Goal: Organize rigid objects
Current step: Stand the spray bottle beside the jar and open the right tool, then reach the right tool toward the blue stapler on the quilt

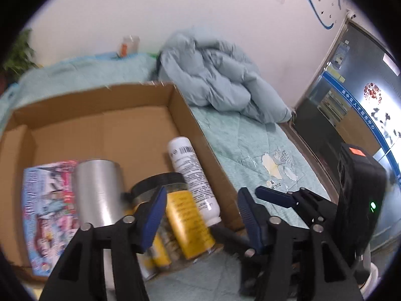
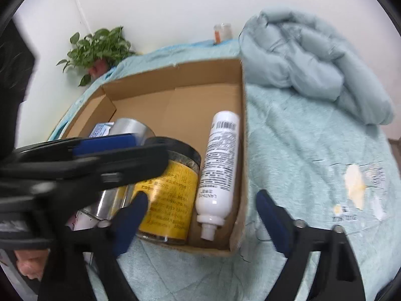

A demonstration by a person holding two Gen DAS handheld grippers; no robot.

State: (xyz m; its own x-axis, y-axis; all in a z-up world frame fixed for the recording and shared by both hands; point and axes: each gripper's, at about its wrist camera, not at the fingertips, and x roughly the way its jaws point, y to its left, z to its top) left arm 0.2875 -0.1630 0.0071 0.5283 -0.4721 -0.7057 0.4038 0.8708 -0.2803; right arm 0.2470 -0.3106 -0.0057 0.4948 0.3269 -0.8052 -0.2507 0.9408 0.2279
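The bed [image 2: 313,150], covered in a pale green quilted spread, carries a printed motif at 3 o'clock in the right wrist view; its lettering is too blurred to read. A bunched duvet [image 2: 313,57] lies at 1 o'clock. The cardboard box [image 2: 175,105] sits open on the bed, and its near-left corner is hidden behind the tools. Inside it, a picture book [image 1: 50,208] with a colourful cover lies at the left wall; its title is smeared and illegible. A steel cup [image 1: 99,190] lies beside the book. Next comes a jar [image 2: 170,190] with a black lid and a yellow label; the dark print cannot be made out. A white bottle [image 2: 218,165] lies against the right wall, nozzle toward the camera, with a barcode and lines of fine print too small to read. The left tool [image 1: 200,215] stands moderately wide and holds nothing; the jar lies just beyond its left pad. The right tool [image 2: 203,215] stands wide and empty, with the bottle nozzle and the jar base between its pads at 12 o'clock, untouched.
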